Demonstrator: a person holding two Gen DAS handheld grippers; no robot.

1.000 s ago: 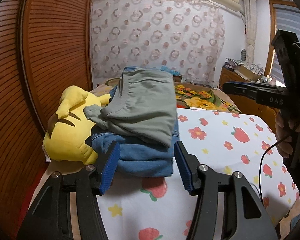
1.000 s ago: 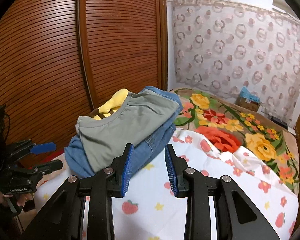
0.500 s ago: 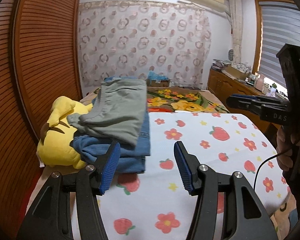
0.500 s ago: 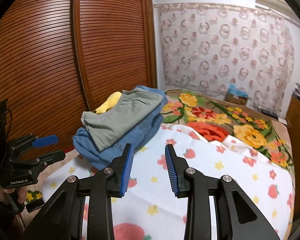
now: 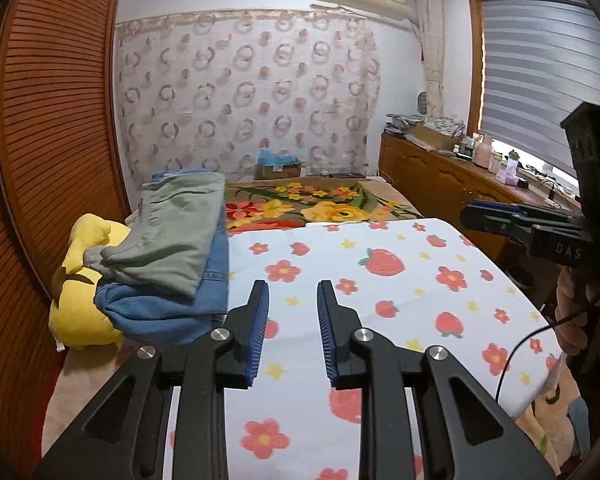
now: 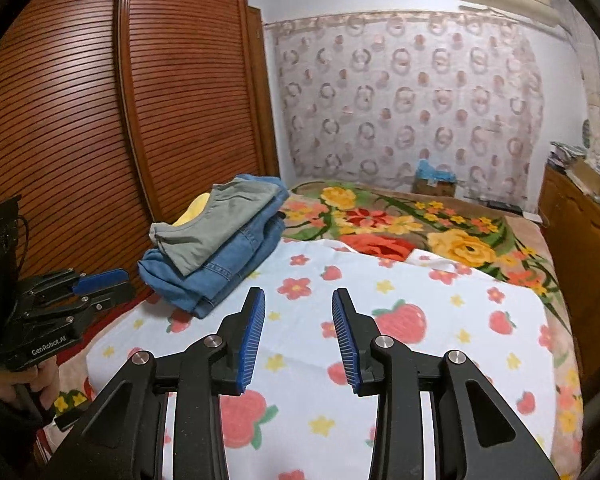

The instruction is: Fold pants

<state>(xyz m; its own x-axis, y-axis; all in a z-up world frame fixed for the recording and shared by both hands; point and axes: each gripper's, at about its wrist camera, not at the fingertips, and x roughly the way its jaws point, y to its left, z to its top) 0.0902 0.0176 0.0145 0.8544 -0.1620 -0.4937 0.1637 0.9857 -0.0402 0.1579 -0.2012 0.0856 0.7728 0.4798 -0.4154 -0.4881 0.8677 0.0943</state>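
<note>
The left gripper, black with blue ribbed pads, hangs over the near part of a white sheet printed with red strawberries and flowers; its jaws are closing with nothing between them, only the sheet showing through the gap. The right gripper, of the same build, is likewise empty above the sheet, its jaws opening a little. In the left wrist view the right gripper appears at the right edge, held by a hand with a thin black cable trailing below. In the right wrist view the left gripper appears at the far left, gripped by a hand.

The folded grey-green cotton pants lie on top of a folded pile of blue denim jeans at the left edge of the bed, well apart from both grippers. The pile leans against a yellow plush toy beside the brown slatted wooden wardrobe doors. Farther back lies a flowered blanket in yellow, red and green, and beyond it a sheer curtain with ring patterns.
</note>
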